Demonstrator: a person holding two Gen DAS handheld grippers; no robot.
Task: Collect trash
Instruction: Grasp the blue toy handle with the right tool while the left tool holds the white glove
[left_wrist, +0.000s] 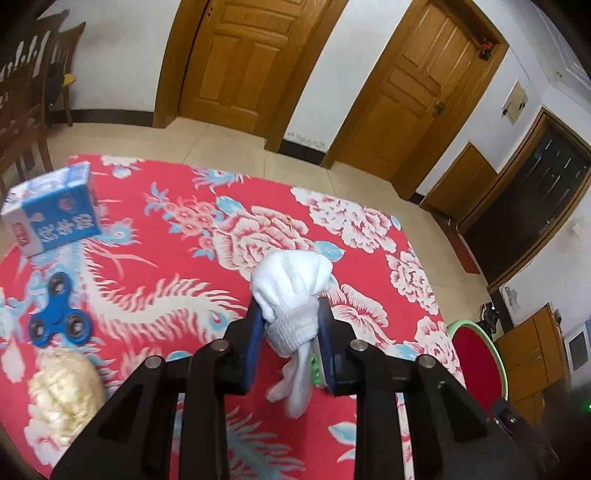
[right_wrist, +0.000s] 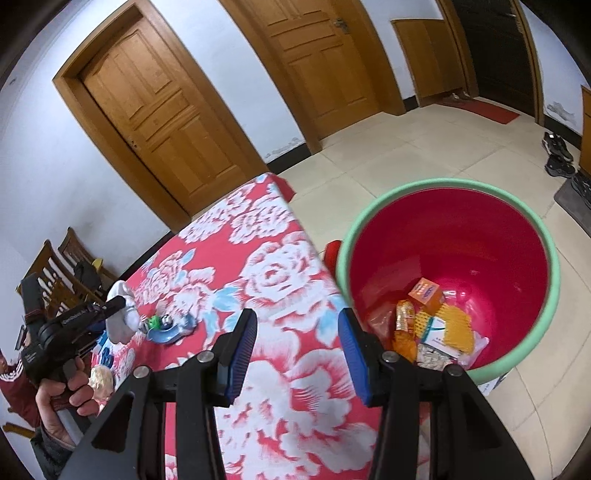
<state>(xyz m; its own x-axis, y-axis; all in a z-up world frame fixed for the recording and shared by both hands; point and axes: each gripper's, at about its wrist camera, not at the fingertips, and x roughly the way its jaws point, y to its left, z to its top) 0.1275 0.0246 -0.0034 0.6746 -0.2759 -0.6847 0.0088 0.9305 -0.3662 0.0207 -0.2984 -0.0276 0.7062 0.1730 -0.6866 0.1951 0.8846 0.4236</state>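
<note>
The soft white knitted glove is clamped in the left gripper, lifted above the floral-clothed bench. The right gripper is empty, its fingers apart. The red, green-rimmed plastic bin already holds wrappers; the glove is still to drop.

left gripper clamped, right gripper parted

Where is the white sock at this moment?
In the left wrist view the white sock is pinched between the left tongs, above the red floral tablecloth; the blue fidget spinner lies to its left.
</note>
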